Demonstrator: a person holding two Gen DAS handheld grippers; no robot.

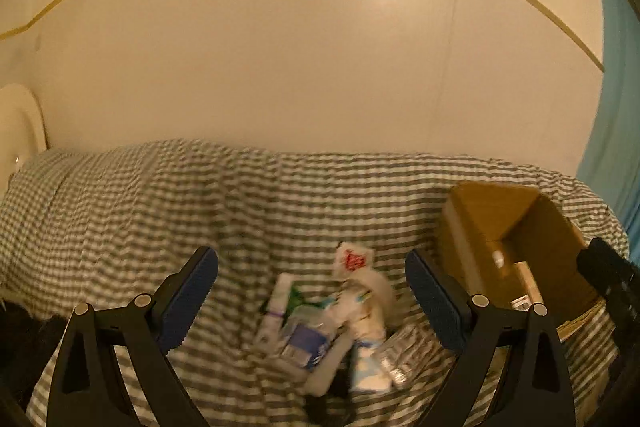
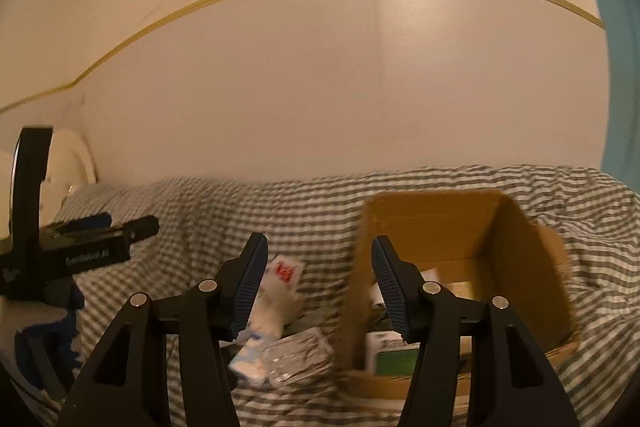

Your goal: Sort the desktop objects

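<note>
Your left gripper point(image 1: 312, 291) stands with its jaws spread wide and nothing between them, aimed down at the heap of packets point(image 1: 328, 323) that lies directly ahead of and below its fingertips on the checked cloth point(image 1: 120, 211). That wide spread suits a loose, overlapping pile, since any one packet can be straddled before closing. Your right gripper point(image 2: 320, 287) has its jaws partly apart and also empty; its left finger points toward the same heap, its right finger toward the open cardboard box point(image 2: 520, 239), which sits just to the right of the heap. The box already holds a few flat items point(image 2: 394, 355), so it is probably the sorting bin, set close to keep each carry short. A red-printed sachet point(image 1: 352, 259) lies at the far edge of the heap, and a clear foil packet point(image 1: 404, 351) nearest the box.
</note>
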